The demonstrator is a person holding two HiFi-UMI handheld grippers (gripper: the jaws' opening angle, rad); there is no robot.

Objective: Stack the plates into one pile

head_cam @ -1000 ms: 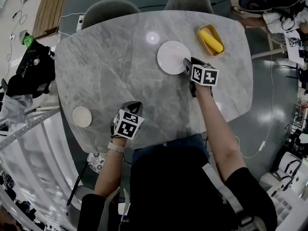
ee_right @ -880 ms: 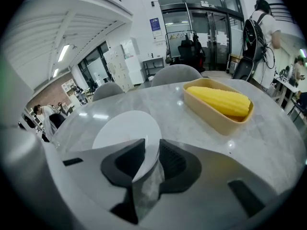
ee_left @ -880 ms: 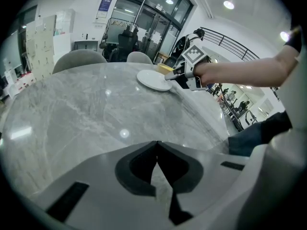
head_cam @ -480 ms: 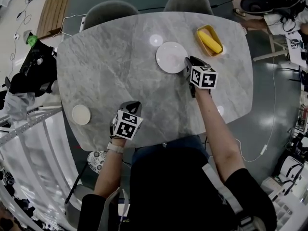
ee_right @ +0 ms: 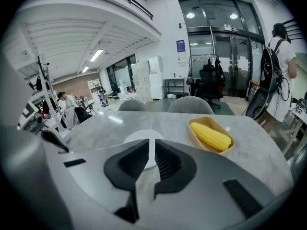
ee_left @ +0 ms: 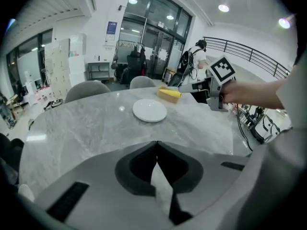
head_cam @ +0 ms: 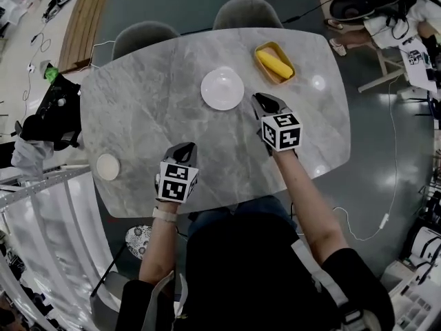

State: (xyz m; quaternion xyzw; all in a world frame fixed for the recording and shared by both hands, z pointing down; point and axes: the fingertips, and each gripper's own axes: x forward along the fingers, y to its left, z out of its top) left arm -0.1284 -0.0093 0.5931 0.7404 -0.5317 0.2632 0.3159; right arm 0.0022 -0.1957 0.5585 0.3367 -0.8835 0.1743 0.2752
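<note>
A white plate [head_cam: 222,88] lies on the grey marble table [head_cam: 145,109], toward its far side. A smaller cream plate [head_cam: 108,166] sits at the table's left edge. My right gripper [head_cam: 265,103] hovers just right of and nearer than the white plate, not touching it. Its jaws are closing to a narrow slit with nothing between them, and the plate [ee_right: 135,138] shows beyond them. My left gripper [head_cam: 186,150] hangs over the table's near middle, jaws shut and empty, pointing toward the white plate [ee_left: 149,110].
A yellow dish holding a corn cob [head_cam: 274,63] stands right of the white plate, seen also as the corn cob [ee_right: 211,135] ahead of my right gripper. Two grey chairs [head_cam: 145,36] stand at the far side. Cables and gear lie on the floor around.
My right gripper has come away from the white plate's rim, rising and drawing back. My left gripper has risen too. Neither plate has moved on the table.
</note>
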